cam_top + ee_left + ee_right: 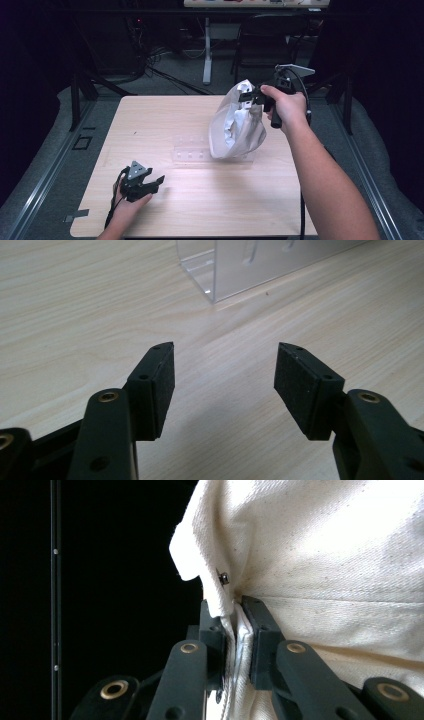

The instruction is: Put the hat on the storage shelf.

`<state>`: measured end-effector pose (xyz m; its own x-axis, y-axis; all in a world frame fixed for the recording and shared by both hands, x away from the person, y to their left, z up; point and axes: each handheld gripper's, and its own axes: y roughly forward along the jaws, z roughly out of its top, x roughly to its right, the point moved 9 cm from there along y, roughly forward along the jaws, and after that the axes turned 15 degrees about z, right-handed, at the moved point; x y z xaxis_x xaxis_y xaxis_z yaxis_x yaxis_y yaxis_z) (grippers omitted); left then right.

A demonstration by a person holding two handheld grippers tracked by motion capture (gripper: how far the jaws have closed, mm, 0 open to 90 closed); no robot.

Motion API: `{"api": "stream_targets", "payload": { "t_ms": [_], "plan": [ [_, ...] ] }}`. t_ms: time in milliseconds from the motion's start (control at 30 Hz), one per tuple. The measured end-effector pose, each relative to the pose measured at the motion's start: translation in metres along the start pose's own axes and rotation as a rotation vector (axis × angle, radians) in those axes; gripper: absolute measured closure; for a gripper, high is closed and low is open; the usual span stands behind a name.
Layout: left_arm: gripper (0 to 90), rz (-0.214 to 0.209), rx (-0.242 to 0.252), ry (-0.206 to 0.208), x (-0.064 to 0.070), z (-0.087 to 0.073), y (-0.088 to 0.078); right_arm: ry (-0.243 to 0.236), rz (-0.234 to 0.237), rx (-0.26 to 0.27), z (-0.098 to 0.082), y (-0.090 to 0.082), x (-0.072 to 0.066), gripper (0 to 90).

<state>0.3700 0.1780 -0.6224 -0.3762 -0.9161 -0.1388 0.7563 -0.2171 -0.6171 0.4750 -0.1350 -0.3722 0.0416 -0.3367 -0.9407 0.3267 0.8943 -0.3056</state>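
White cloth bag (235, 126) hangs below right gripper (250, 95), jaws clamped on its edge. Left gripper (150, 182) open, empty, on table (210, 200); clear acrylic stand (250, 265) ahead.

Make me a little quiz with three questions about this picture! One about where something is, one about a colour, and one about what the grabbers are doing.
1. Where does the clear plastic stand sit?
A. On the wooden table, beside the hanging cloth
B. On the floor
C. In the left gripper

2. What colour is the cloth bag?
A. Red
B. Off-white
C. Green

3. How are the two grippers?
A. Both open
B. Left shut on the bag, right open
C. Right shut on the bag, left open

Answers:
1. A, the high view shows the stand on the table, just left of the bag's lower part.
2. B, the cloth looks off-white in the high view and the right gripper view.
3. C, the right gripper pinches the bag's edge between its jaws, while the left gripper holds its jaws apart over bare wood.
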Motion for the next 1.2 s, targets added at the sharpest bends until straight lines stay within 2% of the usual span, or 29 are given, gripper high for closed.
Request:
{"api": "stream_targets", "payload": {
  "t_ms": [100,133,200,233,267,300,433,500,533,567,667,700,733,767,800,967,1033,1067,1100,1167,1200],
  "plan": [
    [42.1,-0.009,0.007,0.004,0.005,0.003,0.000,-0.001,-0.001,-0.004,0.000,0.001,0.002,80.7],
    [42.6,-0.033,0.016,0.007,0.014,0.008,-0.002,-0.003,-0.003,0.005,0.002,0.002,0.004,80.7],
    [42.8,-0.055,0.055,0.033,0.027,0.018,-0.006,-0.001,-0.004,0.006,0.002,0.002,0.004,80.7],
    [43.2,-0.055,0.055,0.033,0.027,0.018,-0.006,-0.001,-0.004,0.006,0.002,0.002,0.004,80.7],
    [43.6,-0.079,0.087,0.071,0.043,0.029,-0.010,-0.006,-0.005,0.009,0.002,0.002,0.004,80.7],
    [44.4,-0.095,0.100,0.091,0.052,0.034,-0.011,-0.004,-0.007,0.005,0.002,0.002,0.005,80.7],
    [46.0,-0.131,0.133,0.135,0.084,0.057,-0.007,-0.005,-0.006,0.003,0.002,0.002,0.005,80.7],
    [46.5,-0.132,0.136,0.141,0.089,0.061,-0.006,-0.007,-0.006,0.004,0.002,0.002,0.004,80.7],
    [47.4,-0.150,0.151,0.153,0.104,0.070,-0.004,-0.009,-0.009,-0.004,0.001,0.003,0.005,80.6],
    [47.4,-0.152,0.161,0.163,0.111,0.074,-0.003,-0.006,-0.008,0.002,0.001,0.003,0.004,80.7],
    [46.2,-0.158,0.180,0.187,0.129,0.086,-0.001,-0.010,-0.009,-0.001,0.001,0.004,0.004,80.6],
    [45.3,-0.158,0.180,0.187,0.129,0.086,-0.001,-0.010,-0.010,-0.003,0.001,0.004,0.004,80.6],
    [44.3,-0.143,0.193,0.200,0.137,0.093,0.001,-0.010,-0.011,-0.002,0.001,0.003,0.004,80.6],
    [44.3,-0.143,0.193,0.200,0.137,0.093,0.001,-0.010,-0.010,-0.003,0.001,0.003,0.004,80.6],
    [44.0,-0.136,0.196,0.206,0.143,0.099,0.004,-0.008,-0.008,-0.004,0.001,0.003,0.004,80.6],
    [43.9,-0.108,0.200,0.216,0.151,0.110,0.009,-0.011,-0.008,-0.005,0.000,0.003,0.004,80.6],
    [43.9,-0.076,0.199,0.234,0.155,0.115,0.010,-0.010,-0.009,-0.003,0.000,0.003,0.004,80.6],
    [44.1,-0.037,0.207,0.264,0.157,0.119,0.012,-0.011,-0.010,-0.003,0.000,0.003,0.004,80.6],
    [44.8,-0.037,0.207,0.264,0.157,0.119,0.012,-0.011,-0.010,-0.003,0.000,0.003,0.004,80.6],
    [47.0,0.009,0.206,0.287,0.160,0.123,0.016,-0.011,-0.009,-0.005,0.000,0.003,0.004,80.6],
    [49.6,0.009,0.206,0.287,0.160,0.123,0.016,-0.010,-0.011,-0.002,0.001,0.003,0.004,80.6]
  ]
}}
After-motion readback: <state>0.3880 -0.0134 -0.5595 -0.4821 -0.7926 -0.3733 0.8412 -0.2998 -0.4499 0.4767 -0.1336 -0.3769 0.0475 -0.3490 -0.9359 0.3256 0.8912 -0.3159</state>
